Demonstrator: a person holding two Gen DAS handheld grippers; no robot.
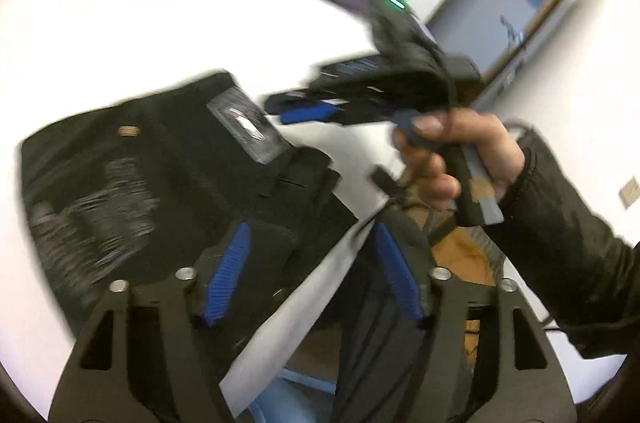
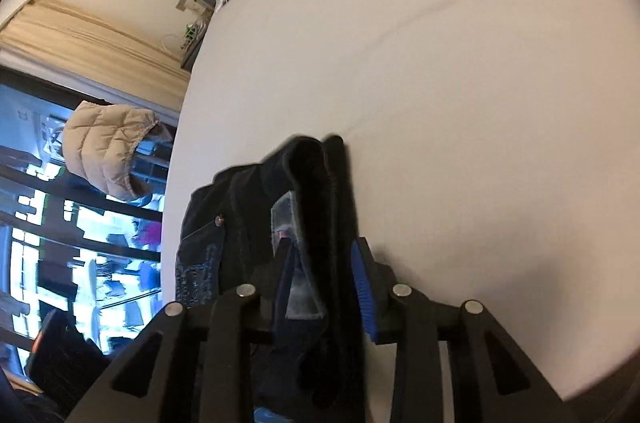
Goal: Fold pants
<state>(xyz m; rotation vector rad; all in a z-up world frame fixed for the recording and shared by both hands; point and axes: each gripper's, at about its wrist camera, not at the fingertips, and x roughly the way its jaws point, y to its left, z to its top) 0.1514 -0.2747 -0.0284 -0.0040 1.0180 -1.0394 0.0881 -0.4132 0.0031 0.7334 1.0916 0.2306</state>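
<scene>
The dark pants (image 1: 132, 183) are seen folded on the white bed (image 1: 160, 35), at nine o'clock. The left tongs (image 1: 316, 283) are spread, empty; a fold is straddled by the right tongs (image 2: 324, 287), grip uncertain. Little seems left.

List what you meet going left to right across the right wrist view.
Window → beige puffer jacket → dark pants, a fold of them between the right gripper pads → white bed sheet.
</scene>
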